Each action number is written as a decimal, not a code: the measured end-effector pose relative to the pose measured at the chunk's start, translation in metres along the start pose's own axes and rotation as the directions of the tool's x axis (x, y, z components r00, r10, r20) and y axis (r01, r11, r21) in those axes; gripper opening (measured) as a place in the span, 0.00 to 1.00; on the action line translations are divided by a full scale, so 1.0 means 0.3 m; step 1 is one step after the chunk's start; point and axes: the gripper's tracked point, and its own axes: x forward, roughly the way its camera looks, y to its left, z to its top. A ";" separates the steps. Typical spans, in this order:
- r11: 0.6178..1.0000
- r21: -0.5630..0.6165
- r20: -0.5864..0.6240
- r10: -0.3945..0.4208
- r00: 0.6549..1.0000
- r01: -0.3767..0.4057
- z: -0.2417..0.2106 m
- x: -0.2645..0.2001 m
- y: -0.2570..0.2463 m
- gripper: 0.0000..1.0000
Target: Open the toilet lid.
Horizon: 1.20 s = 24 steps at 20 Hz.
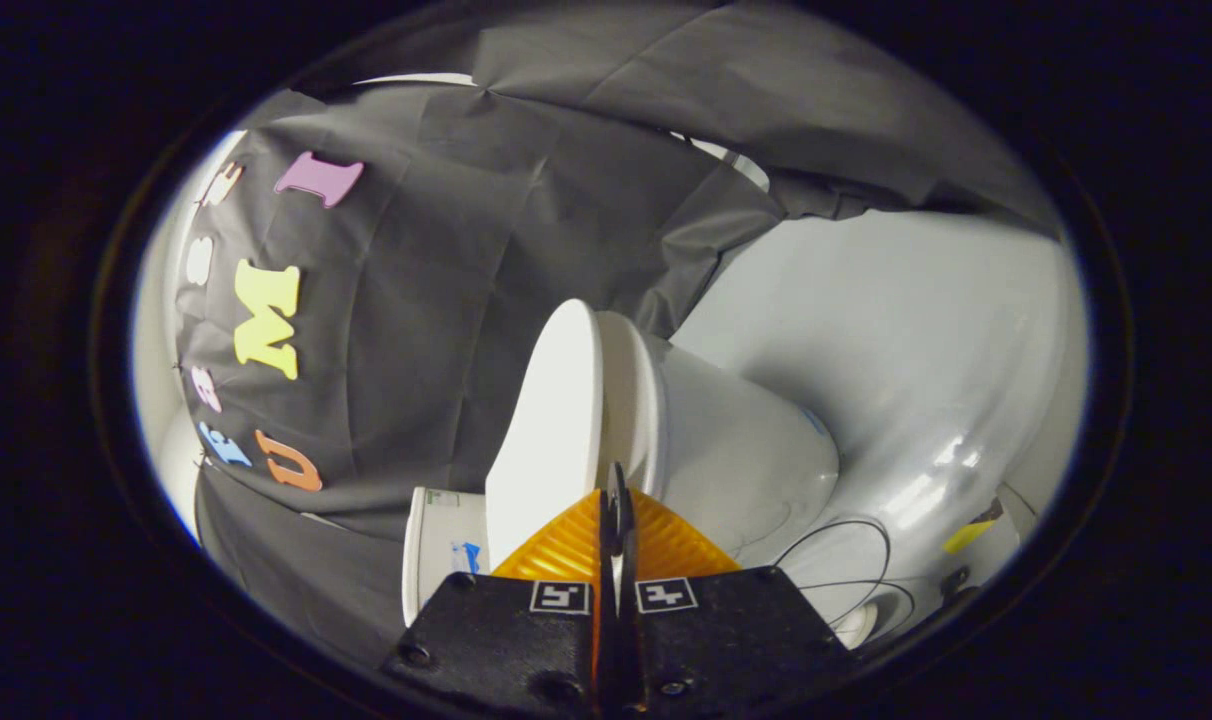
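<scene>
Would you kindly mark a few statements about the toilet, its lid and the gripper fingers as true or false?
1. The gripper fingers are together, with almost no gap. True.
2. The lid is parted from the bowl at the end farthest from the fingers. True.
3. A hand rests on the lid. False: nothing but the gripper is near it.
4. The bowl is black. False: it is white.
5. The fingers' tips lie by the seam between lid and bowl. True.
6. The fingers are blue. False: they are orange and ribbed.
</scene>
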 end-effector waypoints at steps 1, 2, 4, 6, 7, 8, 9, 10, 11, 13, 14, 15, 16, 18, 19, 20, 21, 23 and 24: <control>1.000 0.004 0.005 -0.007 1.000 0.007 -0.001 0.002 0.004 0.04; 1.000 -0.006 0.008 -0.010 1.000 0.010 -0.006 0.004 0.009 0.04; 0.999 -0.030 0.019 -0.024 1.000 0.024 -0.008 -0.007 0.029 0.04; 0.998 -0.057 0.031 -0.025 0.999 0.027 -0.005 -0.013 0.061 0.04; 0.998 -0.067 0.037 -0.019 0.999 0.022 -0.005 -0.020 0.080 0.04; 0.997 -0.071 0.042 -0.018 0.999 0.021 -0.004 -0.022 0.098 0.04; 0.997 -0.075 0.046 -0.015 0.999 0.018 -0.004 -0.027 0.111 0.04; 0.997 -0.081 0.054 -0.017 0.998 0.021 -0.004 -0.031 0.120 0.04; 0.996 -0.088 0.056 -0.020 0.998 0.025 -0.010 -0.035 0.127 0.04; 0.994 -0.100 0.065 -0.030 0.997 0.037 -0.015 -0.045 0.148 0.04; 0.993 -0.110 0.071 -0.034 0.997 0.042 -0.018 -0.045 0.157 0.04; 0.991 -0.124 0.076 -0.041 0.996 0.050 -0.020 -0.050 0.171 0.04; 0.988 -0.140 0.082 -0.046 0.996 0.058 -0.022 -0.055 0.184 0.04; 0.984 -0.164 0.097 -0.048 0.994 0.064 -0.027 -0.064 0.215 0.04; 0.983 -0.171 0.104 -0.043 0.994 0.060 -0.027 -0.072 0.235 0.04; 0.982 -0.178 0.108 -0.037 0.993 0.056 -0.028 -0.079 0.254 0.04; 0.982 -0.182 0.115 -0.029 0.993 0.049 -0.032 -0.087 0.275 0.04; 0.978 -0.204 0.124 -0.024 0.992 0.049 -0.038 -0.091 0.309 0.04; 0.975 -0.215 0.129 -0.024 0.991 0.051 -0.044 -0.092 0.323 0.04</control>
